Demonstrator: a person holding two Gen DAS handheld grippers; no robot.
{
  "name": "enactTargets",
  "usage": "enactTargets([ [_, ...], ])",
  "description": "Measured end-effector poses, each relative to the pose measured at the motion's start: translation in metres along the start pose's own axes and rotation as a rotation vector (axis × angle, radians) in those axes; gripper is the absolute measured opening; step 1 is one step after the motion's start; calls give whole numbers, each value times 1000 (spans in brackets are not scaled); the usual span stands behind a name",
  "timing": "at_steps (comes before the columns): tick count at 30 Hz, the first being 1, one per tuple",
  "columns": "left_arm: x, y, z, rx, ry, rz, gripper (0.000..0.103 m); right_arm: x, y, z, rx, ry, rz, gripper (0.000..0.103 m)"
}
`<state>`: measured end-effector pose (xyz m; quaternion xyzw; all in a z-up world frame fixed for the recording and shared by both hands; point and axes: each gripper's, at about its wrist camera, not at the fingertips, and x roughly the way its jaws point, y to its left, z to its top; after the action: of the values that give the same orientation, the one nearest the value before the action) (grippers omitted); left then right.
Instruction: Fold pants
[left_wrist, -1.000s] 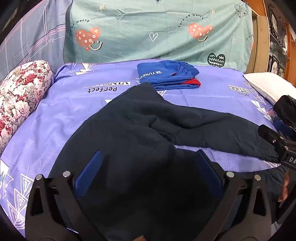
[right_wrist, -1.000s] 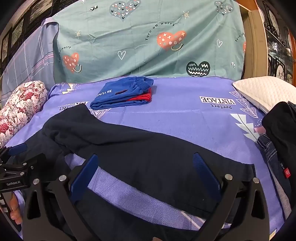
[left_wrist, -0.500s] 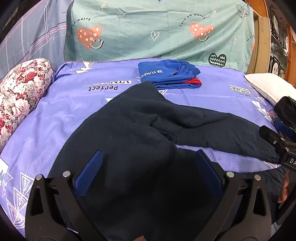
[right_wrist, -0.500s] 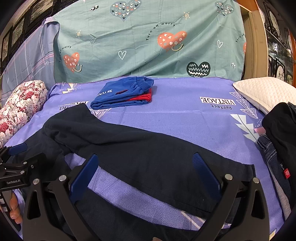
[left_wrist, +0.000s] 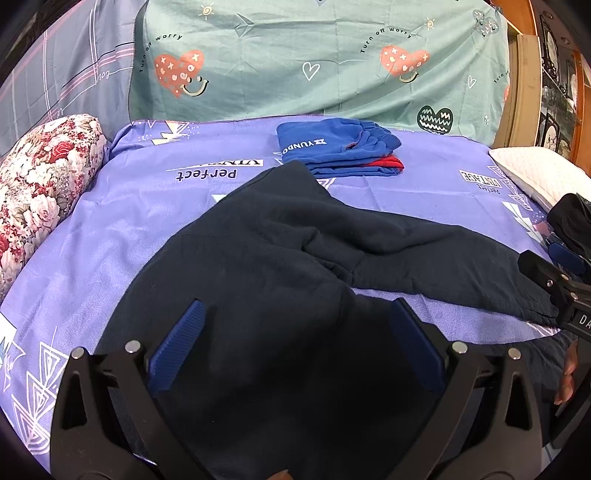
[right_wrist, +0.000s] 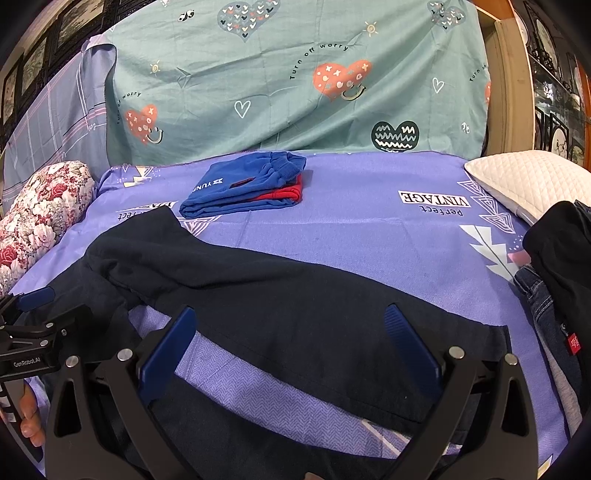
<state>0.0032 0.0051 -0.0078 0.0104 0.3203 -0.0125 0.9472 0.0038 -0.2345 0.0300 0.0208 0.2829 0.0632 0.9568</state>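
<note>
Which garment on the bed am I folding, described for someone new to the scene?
Start at the purple bedsheet below the teal heart-print cloth. The dark navy pants lie spread flat across its near half, legs parted. Unlike the folded blue-and-red stack further back, they are unfolded and plain, with no lettering visible.

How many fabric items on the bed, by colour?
Dark navy pants, spread out: 1
Blue folded garment: 1
Red folded garment, under the blue: 1
Floral bolster: 1
White quilted pillow: 1
Black garment atop jeans, right edge: 2
Total: 7
</note>
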Motion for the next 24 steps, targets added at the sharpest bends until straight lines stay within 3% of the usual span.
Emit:
enactTargets([
  [24,-2,2,1,-7,3,0,101,0,-3,2,2,2,1,102],
])
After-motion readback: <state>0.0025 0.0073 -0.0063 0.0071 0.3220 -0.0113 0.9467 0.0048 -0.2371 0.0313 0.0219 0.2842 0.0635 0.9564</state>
